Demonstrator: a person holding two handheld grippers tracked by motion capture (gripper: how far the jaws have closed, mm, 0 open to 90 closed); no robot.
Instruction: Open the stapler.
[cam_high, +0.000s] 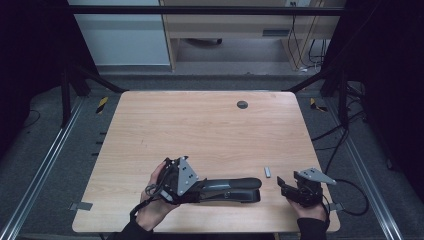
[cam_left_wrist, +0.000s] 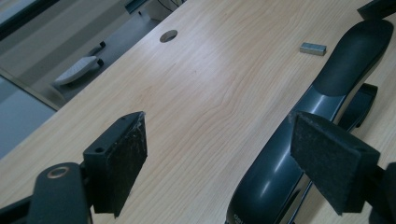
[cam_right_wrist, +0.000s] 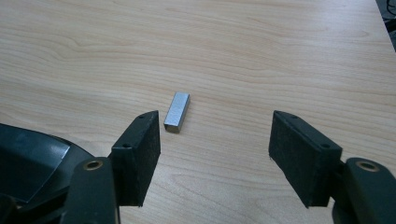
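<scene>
A black stapler (cam_high: 231, 189) lies on its side-length near the table's front edge, its nose pointing right. My left gripper (cam_high: 192, 187) is at the stapler's rear end, jaws open; in the left gripper view the stapler (cam_left_wrist: 280, 158) runs along the inside of the right pad (cam_left_wrist: 331, 163), and I cannot tell whether they touch. A small silver staple strip (cam_high: 268, 172) lies just beyond the stapler's nose. My right gripper (cam_high: 286, 186) hovers open just short of the staple strip (cam_right_wrist: 177, 111), which sits ahead of the left pad (cam_right_wrist: 137, 154).
The wooden table (cam_high: 200, 130) has a round cable hole (cam_high: 242, 104) at the back right. Metal rails and cables run along the floor on both sides. A cabinet and a desk stand behind the table.
</scene>
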